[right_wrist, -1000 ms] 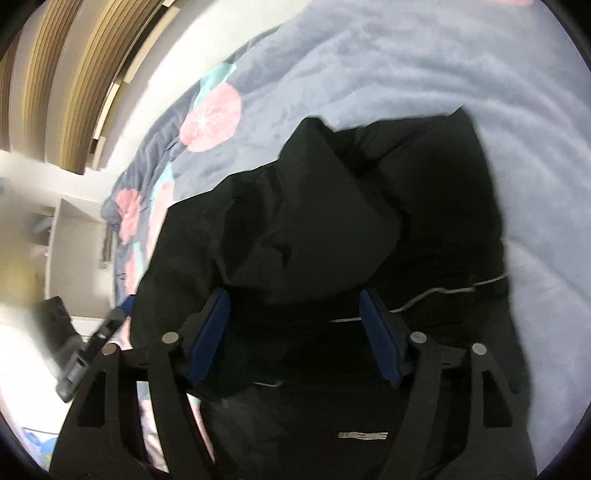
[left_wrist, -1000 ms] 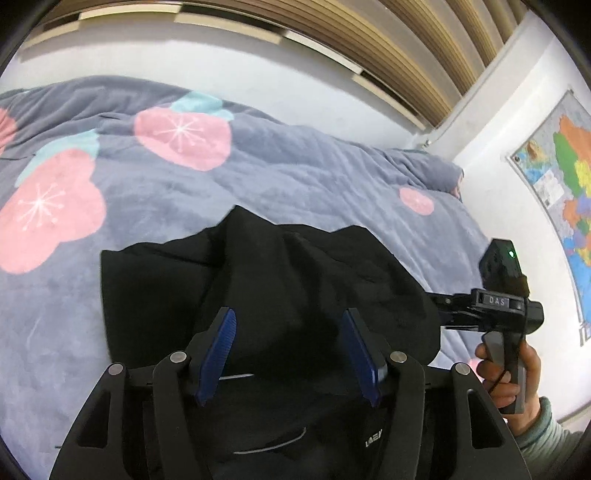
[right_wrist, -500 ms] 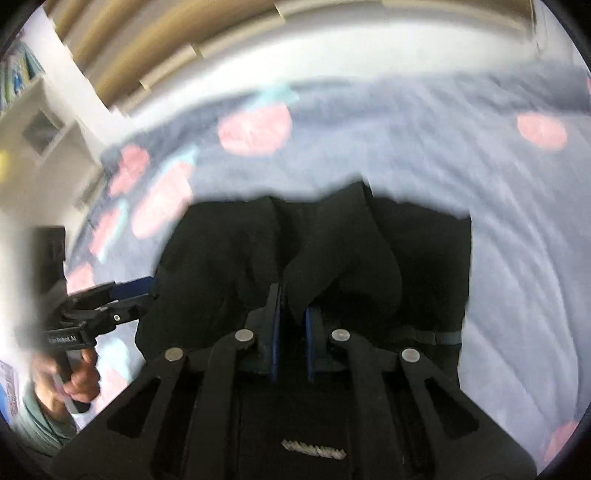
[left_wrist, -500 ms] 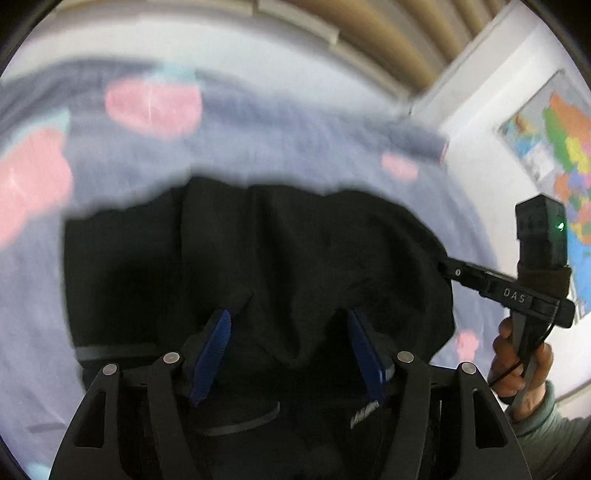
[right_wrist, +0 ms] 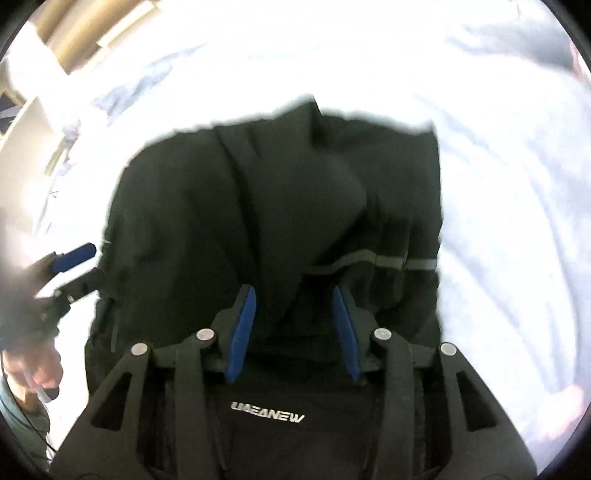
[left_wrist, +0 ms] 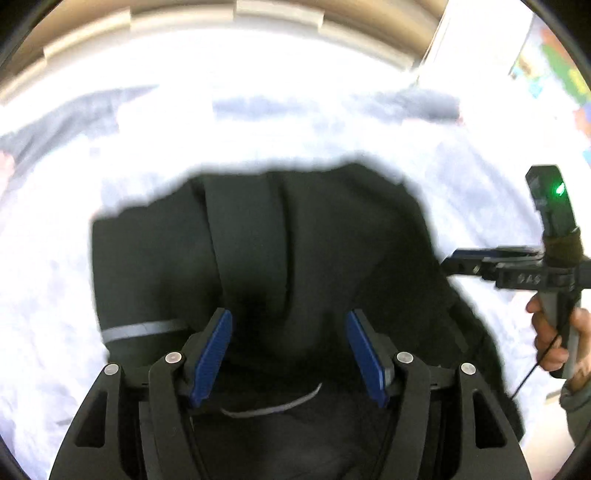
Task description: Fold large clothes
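Overexposed bedspread [left_wrist: 258, 140]; slatted wall [left_wrist: 221, 33]; map [left_wrist: 554, 66].

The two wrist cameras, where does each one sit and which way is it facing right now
Left wrist: on the left gripper, looking along open fingers at the black garment; the right hand shows at right.
Right wrist: on the right gripper, open, facing the garment; the left hand shows at left.
Shared: the garment on the bedding.

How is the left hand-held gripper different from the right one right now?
The left hand-held gripper has its blue pads spread wider than the right hand-held gripper. Silver lettering on the black jacket lies under the right one; under the left one lies a thin silvery line. Both are open, grip nothing, and hover over the jacket on the bedspread.
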A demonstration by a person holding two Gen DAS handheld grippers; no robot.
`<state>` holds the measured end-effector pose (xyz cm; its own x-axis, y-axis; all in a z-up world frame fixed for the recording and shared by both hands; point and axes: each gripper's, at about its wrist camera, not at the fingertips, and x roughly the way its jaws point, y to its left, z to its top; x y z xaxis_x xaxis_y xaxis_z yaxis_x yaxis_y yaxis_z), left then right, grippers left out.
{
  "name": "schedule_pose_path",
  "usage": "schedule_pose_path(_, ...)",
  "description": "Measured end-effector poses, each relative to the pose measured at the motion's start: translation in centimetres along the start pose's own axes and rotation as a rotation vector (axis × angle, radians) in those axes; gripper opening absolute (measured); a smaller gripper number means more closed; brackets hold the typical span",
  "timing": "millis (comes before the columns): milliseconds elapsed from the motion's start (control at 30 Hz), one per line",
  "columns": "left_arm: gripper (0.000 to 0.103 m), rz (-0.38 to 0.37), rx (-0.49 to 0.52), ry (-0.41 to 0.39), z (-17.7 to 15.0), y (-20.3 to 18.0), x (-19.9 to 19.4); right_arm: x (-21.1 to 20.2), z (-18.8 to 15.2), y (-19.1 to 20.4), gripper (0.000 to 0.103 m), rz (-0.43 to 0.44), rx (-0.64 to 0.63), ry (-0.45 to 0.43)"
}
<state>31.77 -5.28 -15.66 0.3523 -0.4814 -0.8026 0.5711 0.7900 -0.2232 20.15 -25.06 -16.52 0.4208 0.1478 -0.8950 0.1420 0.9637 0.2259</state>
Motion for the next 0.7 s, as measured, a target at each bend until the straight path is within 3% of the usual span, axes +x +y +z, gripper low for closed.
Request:
schedule_pose_path(100,0.067,0.008,-0.015,-0.081,2.3,-0.3,-1.3,-1.7,1.9,1.8,0.049,0.013,-0.044,-0.062)
schedule_pose_path(167,0.067,0.001,-0.022,-0.053,3.0,-0.1,0.6,-0.7,3.2,3.4,0.055,-0.004,-0.079,-0.081)
schedule_pose_path(233,0.067,0.032,-0.058,0.027,2.7,1.2,4.3,1.9,4.2,4.1,0.055,-0.051,-0.085,-0.069)
schedule_pose_path(333,0.067,0.08,-0.124,0.123,0.9,3.4,9.5,7.5,4.4,3.6,0.045,-0.113,-0.079,0.001)
schedule_pose_path(367,0.067,0.07,-0.141,0.133,0.2,4.1,10.4,8.7,4.5,3.2,0.03,-0.141,-0.076,0.028)
schedule_pose_path(400,0.067,0.063,-0.155,0.136,-0.3,4.7,11.0,10.7,4.3,2.4,0.022,-0.178,-0.068,0.081)
schedule_pose_path(467,0.067,0.071,-0.144,0.134,-0.5,4.7,11.4,12.5,3.7,1.0,0.021,-0.141,-0.039,0.108)
schedule_pose_path(567,0.067,0.091,-0.107,0.143,-0.5,4.3,11.5,11.8,3.4,0.3,0.02,-0.111,-0.017,0.103)
schedule_pose_path(700,0.067,0.024,-0.139,0.095,-0.3,4.1,7.8,6.9,2.3,0.9,0.026,-0.033,-0.009,0.06)
